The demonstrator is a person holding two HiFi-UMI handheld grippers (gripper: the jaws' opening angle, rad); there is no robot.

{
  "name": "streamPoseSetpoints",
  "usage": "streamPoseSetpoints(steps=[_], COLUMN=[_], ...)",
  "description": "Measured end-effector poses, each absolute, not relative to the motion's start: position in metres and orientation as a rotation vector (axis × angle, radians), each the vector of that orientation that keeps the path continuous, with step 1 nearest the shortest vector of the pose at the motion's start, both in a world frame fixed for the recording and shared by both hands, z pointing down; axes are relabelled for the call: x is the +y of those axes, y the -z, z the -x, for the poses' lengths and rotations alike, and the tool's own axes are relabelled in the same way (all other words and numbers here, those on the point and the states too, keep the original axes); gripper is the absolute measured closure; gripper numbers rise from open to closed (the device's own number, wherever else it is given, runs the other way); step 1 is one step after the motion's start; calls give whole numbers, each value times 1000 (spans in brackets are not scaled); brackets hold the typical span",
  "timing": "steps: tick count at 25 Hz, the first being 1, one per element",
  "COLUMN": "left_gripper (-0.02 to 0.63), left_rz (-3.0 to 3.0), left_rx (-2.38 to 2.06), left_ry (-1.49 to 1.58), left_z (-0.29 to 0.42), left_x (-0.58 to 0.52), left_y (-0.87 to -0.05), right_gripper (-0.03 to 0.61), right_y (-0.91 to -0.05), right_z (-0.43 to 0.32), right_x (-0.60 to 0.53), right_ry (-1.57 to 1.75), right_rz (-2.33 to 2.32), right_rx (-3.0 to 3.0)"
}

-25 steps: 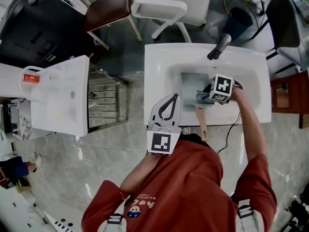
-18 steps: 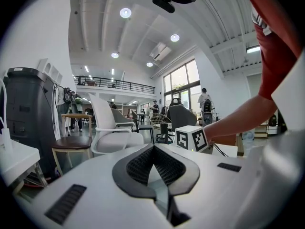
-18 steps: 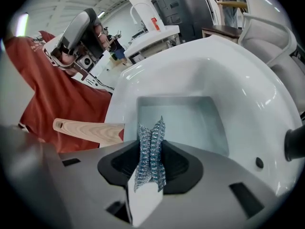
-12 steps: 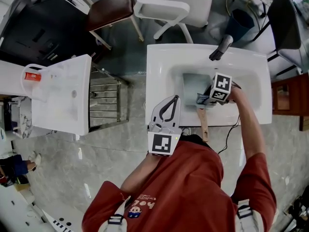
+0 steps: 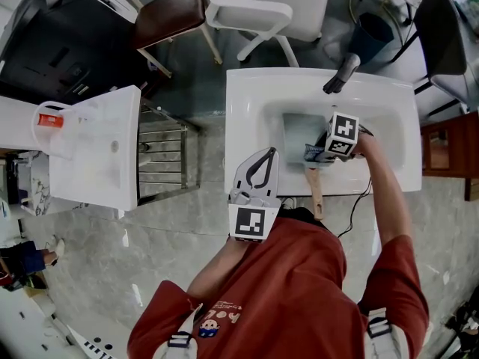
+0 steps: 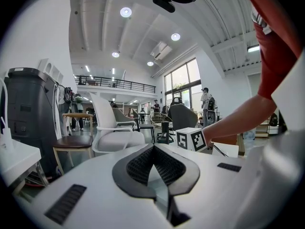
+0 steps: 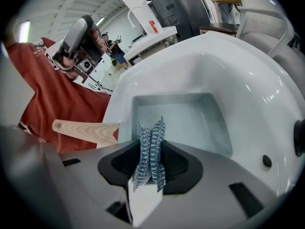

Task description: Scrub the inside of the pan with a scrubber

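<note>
While in tongs point(image 7: 150, 157), scrubber point(image 7: 157, 133) at pan point(image 7: 190, 120)

Glossy white sink point(image 7: 228, 66); matt grey pan point(image 7: 176, 118) with pale wooden handle point(image 7: 81, 129); rough metallic mesh scrubber point(image 7: 150, 149)

Your left gripper point(image 6: 153, 150) had its jaws closed tip to tip at 6 o'clock, with nothing between the black ribbed pads point(image 6: 138, 165). Beyond them a marker cube point(image 6: 192, 139) sat at 4 o'clock, at the end of your bare forearm point(image 6: 238, 119), which ran out to 3 o'clock below a red sleeve point(image 6: 274, 46) at 2. A white chair point(image 6: 116, 140) stood at 8 o'clock, with a brown-seated stool point(image 6: 71, 142) farther out the same way. A dark cabinet point(image 6: 24, 104) stood at 9. Round ceiling lights point(image 6: 126, 12) shone near 12.
</note>
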State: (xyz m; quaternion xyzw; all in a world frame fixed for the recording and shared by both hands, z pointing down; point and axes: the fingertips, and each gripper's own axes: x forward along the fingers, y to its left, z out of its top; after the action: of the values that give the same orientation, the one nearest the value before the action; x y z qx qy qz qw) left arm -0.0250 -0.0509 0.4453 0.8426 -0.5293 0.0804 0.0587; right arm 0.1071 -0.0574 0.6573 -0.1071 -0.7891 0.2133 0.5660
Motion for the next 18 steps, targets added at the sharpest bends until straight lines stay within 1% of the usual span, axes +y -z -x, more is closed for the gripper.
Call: streamPoseSetpoints(steps=[7,14,18], left_gripper=[603,603,603], left_rz=[-2570,-2509,-2575], left_rx=[-1614,-1604,-1650], left_ry=[-260,-263,-255], left_z=[26,31,35], left_x=[-53,-52,-58], left_y=[-448,-454,-449], right_gripper=[437,437,437], right_y=[-670,-686,-698], right_z=[-107,-105,-109], right_x=[-77,-107,-119], right_ry=[-377,-184,-126], right_rz=[179,64,5], right_rx=[-1871,-1868,-1829])
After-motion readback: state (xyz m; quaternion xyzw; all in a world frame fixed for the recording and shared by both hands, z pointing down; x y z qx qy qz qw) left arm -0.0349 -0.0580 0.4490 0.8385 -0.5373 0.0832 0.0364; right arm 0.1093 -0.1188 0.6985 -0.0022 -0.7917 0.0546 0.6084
